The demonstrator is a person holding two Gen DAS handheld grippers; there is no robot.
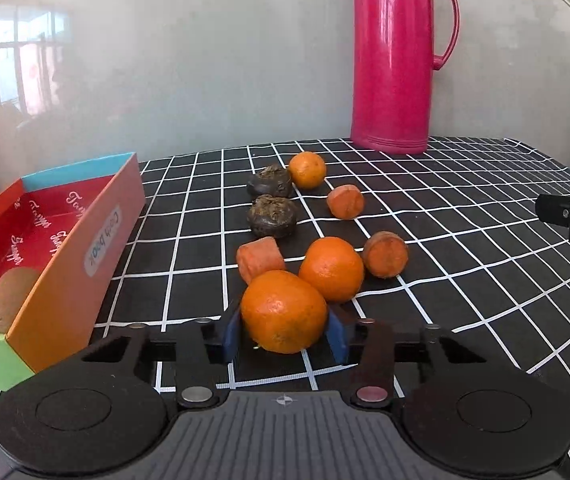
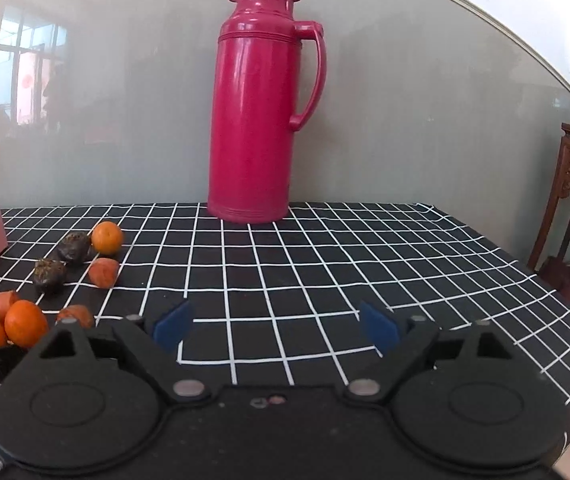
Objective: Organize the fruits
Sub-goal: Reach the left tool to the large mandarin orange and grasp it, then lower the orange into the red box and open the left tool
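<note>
Your left gripper [image 1: 284,330] pinches the nearest orange [image 1: 284,312] between its blue fingers [image 1: 230,336]; your right gripper [image 2: 276,326] hangs wide open, empty, over the desk [image 2: 325,264].

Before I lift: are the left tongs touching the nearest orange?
Touching. In the left wrist view both blue pads of the left tongs press against the sides of the nearest orange, with no gap on either side.

Low wrist views, shared fruit cluster [image 1: 305,232]
</note>
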